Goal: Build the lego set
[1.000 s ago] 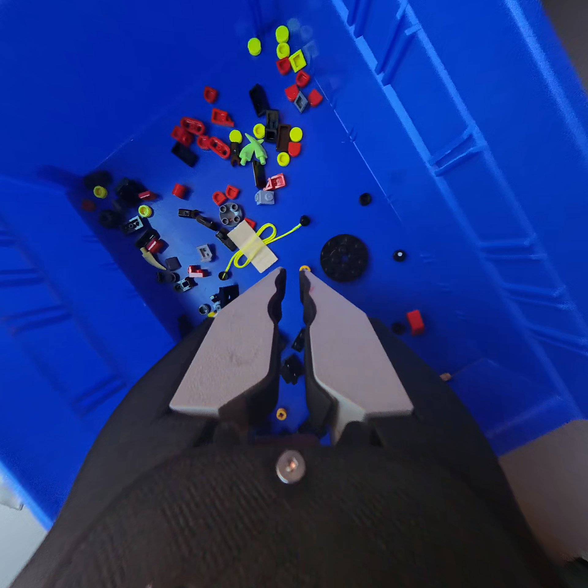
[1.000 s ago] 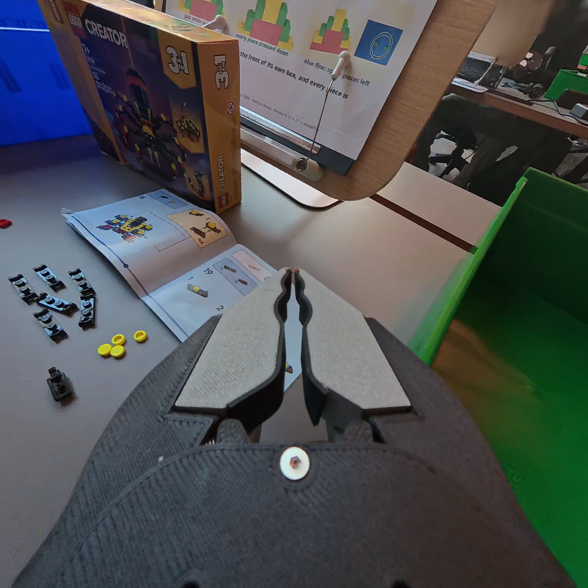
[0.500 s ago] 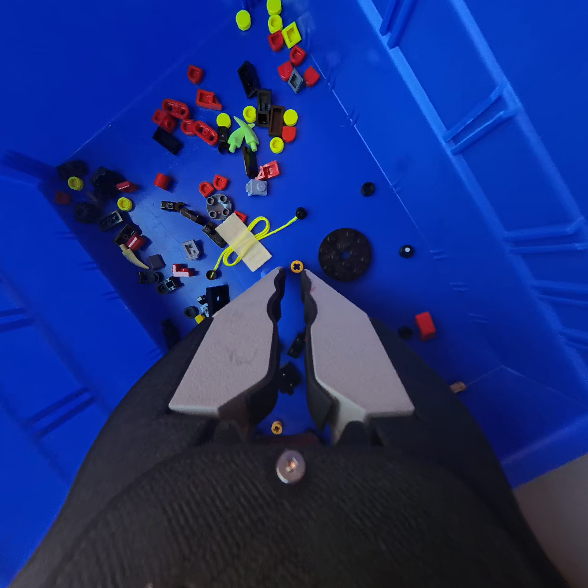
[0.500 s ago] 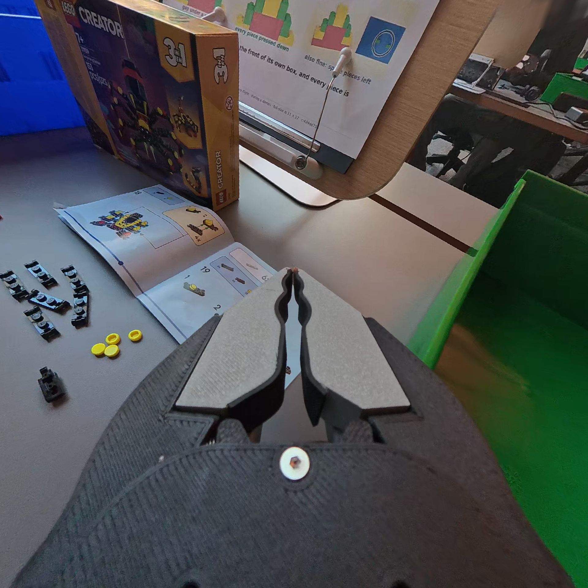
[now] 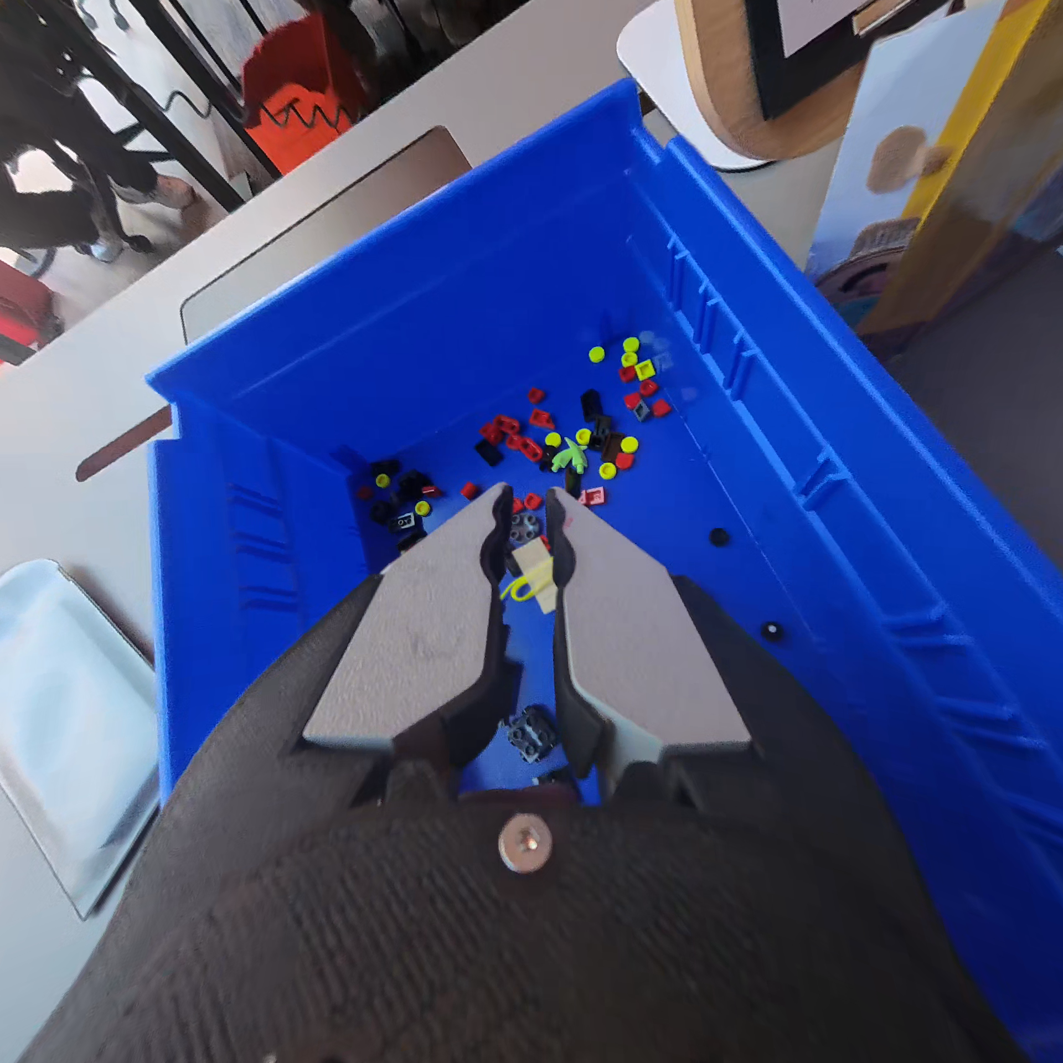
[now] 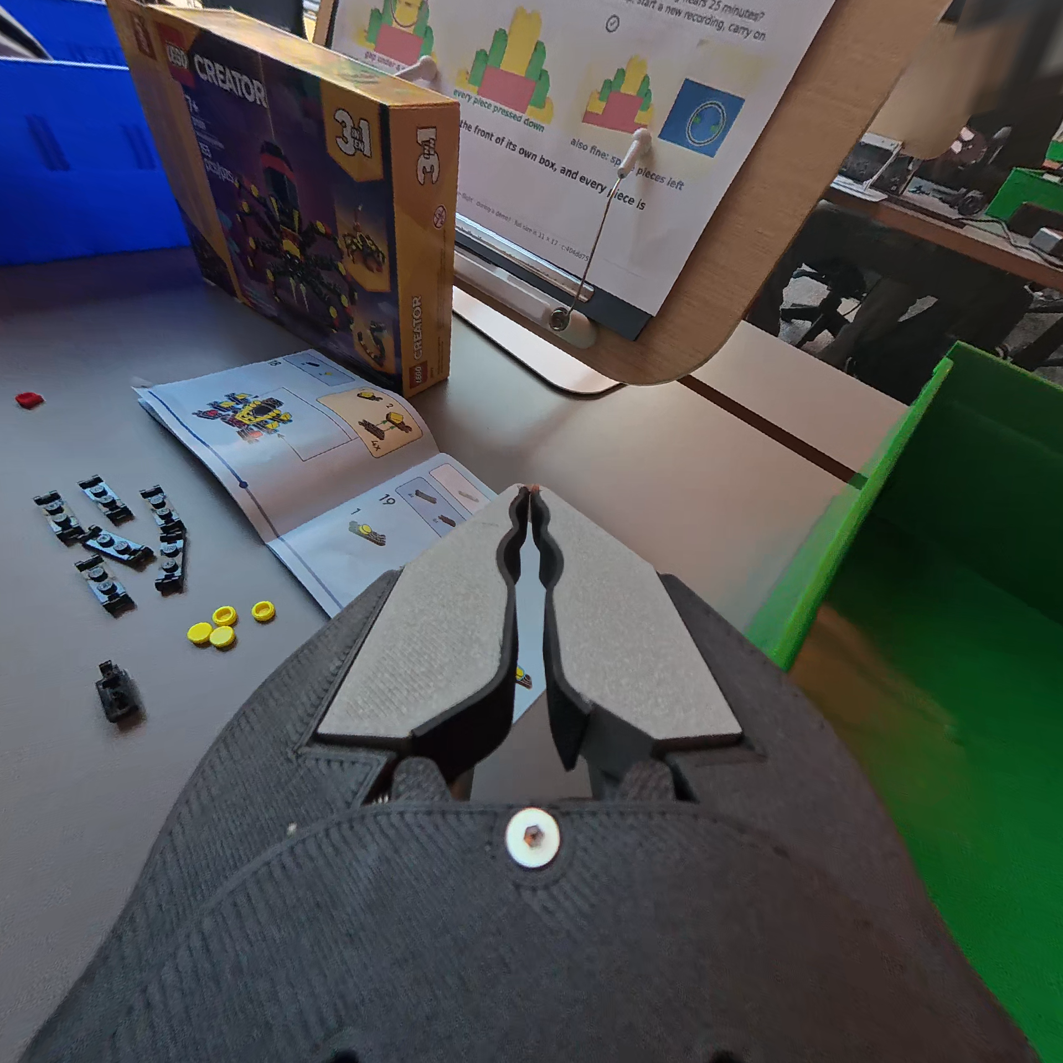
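**Early in the build: parts sorted, nothing assembled yet**

Most lego pieces [image 5: 552,443] lie loose on the floor of the blue bin [image 5: 402,322]: red, yellow, black and grey bits, with a tan card wound with yellow string [image 5: 532,569] nearer the camera. On the bench [image 6: 661,460], left of the open instruction booklet [image 6: 322,454], lie a cluster of black plates [image 6: 115,540], three yellow round tiles [image 6: 227,624], one small black piece [image 6: 118,693] and a lone red piece [image 6: 29,398] farther off. The set's box [image 6: 299,195] stands behind the booklet, a green bin [image 6: 949,546] to the right. No joined model shows, so I judge nearly all the assembly remains.

The left claw [image 5: 526,494] has risen out of the blue bin since a second ago, its tips slightly parted and seemingly empty. The right claw [image 6: 528,489] is pressed together above the booklet, barely moved; a reddish speck at its tips is too small to identify
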A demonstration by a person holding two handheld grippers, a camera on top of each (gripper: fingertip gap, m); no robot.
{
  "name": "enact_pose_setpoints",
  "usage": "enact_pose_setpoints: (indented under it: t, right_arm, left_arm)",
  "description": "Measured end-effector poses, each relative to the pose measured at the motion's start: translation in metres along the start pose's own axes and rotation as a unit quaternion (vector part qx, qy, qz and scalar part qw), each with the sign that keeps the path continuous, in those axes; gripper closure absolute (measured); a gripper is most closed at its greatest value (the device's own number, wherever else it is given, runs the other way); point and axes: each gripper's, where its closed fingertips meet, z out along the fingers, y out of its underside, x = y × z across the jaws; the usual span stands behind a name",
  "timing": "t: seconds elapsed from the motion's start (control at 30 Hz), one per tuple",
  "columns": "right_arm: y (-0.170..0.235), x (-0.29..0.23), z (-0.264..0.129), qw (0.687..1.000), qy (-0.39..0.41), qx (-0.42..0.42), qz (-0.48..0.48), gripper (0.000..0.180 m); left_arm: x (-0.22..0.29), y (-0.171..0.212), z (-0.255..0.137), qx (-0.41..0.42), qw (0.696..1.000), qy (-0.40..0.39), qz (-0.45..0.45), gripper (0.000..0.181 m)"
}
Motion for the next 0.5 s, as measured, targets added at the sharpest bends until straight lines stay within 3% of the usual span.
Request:
enact_pose_setpoints:
  t: [0.2,0.5]
  right_arm:
    - [-0.001,-0.002,0.001,1.0,-0.007,0.001,-0.004,0.18]
    - [0.0,-0.002,0.003,1.0,-0.01,-0.001,-0.003,0.18]
  left_arm:
    - [-0.008,-0.011,-0.005,0.034,0.999,-0.027,-0.007,0.173]
    - [-0.037,-0.037,-0.028,0.14,0.983,-0.047,-0.105,0.168]
